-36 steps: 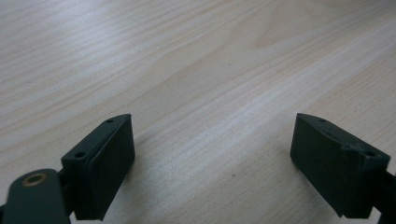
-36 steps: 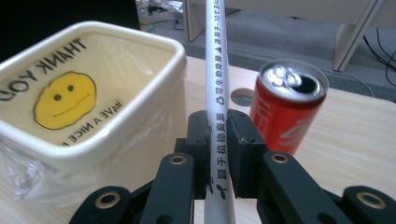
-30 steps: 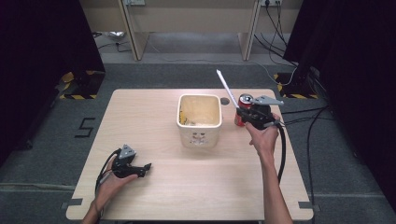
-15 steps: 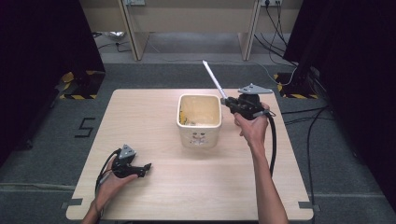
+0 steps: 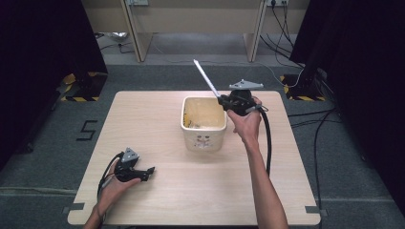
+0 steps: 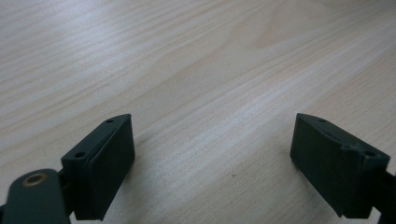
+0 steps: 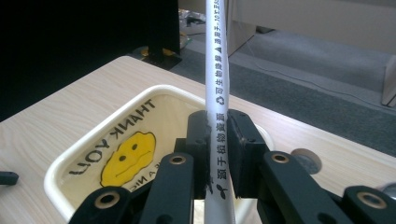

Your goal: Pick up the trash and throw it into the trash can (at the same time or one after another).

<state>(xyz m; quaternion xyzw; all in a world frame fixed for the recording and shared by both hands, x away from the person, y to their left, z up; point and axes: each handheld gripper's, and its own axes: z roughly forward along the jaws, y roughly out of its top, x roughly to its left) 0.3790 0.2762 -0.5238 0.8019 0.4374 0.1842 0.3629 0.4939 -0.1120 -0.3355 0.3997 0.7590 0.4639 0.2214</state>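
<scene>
Wooden table (image 5: 157,119) is carrying a cream tub (image 5: 204,138), inside printed "THANK YOU" over a yellow smiley. Right gripper (image 7: 218,135) is clenching a white paper-wrapped stick (image 5: 206,78) with small printed characters, slanting up above the tub's far right rim. Left gripper (image 5: 149,170) is resting released near the table's front left, nothing between.

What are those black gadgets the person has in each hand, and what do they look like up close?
Each is a black handheld claw tool. The left claw and right claw each carry a grey three-cornered plate on top and trail a black cable. Up close, the left claw's fingers are blocky black pads with small screw holes, on black link arms with brass-coloured rivets. The forearms are bare, with no sleeves.
</scene>
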